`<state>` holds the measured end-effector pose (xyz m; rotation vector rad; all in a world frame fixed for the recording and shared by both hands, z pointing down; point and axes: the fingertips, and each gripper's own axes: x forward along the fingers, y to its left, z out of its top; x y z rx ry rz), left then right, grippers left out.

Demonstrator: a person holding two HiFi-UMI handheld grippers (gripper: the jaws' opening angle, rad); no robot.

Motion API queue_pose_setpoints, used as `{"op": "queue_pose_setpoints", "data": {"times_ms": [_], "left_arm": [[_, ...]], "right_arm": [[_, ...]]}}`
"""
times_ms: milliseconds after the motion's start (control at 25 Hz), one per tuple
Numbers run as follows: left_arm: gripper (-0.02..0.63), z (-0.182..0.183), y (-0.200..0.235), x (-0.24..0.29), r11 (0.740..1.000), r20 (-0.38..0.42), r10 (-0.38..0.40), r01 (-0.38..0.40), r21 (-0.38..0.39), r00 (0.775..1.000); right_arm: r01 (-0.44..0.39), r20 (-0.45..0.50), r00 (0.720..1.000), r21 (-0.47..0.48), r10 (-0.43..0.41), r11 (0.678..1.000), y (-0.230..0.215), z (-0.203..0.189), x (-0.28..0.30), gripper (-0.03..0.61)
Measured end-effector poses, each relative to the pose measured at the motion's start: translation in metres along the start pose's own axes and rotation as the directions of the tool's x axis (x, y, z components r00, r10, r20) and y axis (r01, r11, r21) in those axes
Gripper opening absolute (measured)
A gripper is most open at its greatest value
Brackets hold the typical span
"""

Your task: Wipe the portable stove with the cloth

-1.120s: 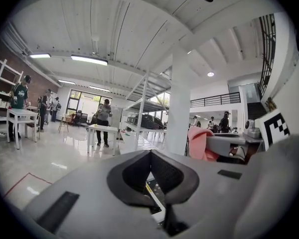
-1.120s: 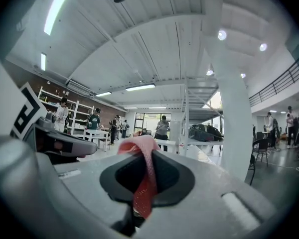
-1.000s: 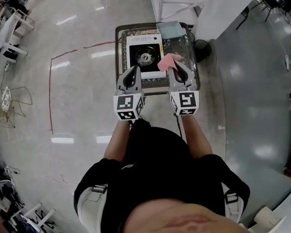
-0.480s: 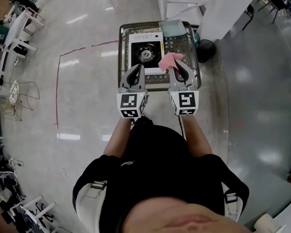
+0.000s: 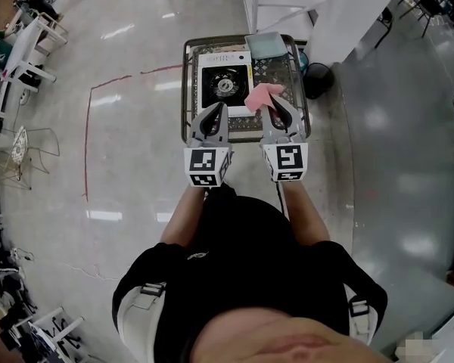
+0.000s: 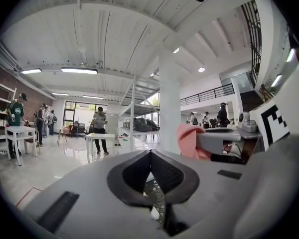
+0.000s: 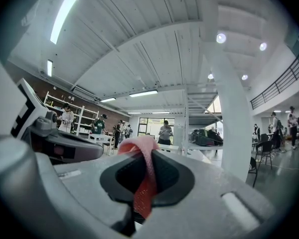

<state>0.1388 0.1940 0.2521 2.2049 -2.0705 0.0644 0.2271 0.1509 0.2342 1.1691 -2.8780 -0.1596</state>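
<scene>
The right gripper's jaws pinch the crumpled pink cloth, held up by the white square portable stove's right edge. The left gripper is closed and empty.

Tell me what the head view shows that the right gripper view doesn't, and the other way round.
Only the head view shows the portable stove sitting on its small table. Only the right gripper view shows the right gripper with its jaws pressed shut on the pink cloth, plus people standing far back in the hall. Both views show the cloth, the right gripper and the left gripper.
</scene>
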Motion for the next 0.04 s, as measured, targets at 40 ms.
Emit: {"op": "queue_pose_setpoints", "data": {"times_ms": [40], "left_arm": [[0.000, -0.0001, 0.0000, -0.0011, 1.000, -0.001, -0.002, 0.002, 0.001, 1.000]], "right_arm": [[0.000, 0.001, 1.000, 0.000, 0.000, 1.000, 0.0013, 0.0001, -0.0002, 0.021]]}}
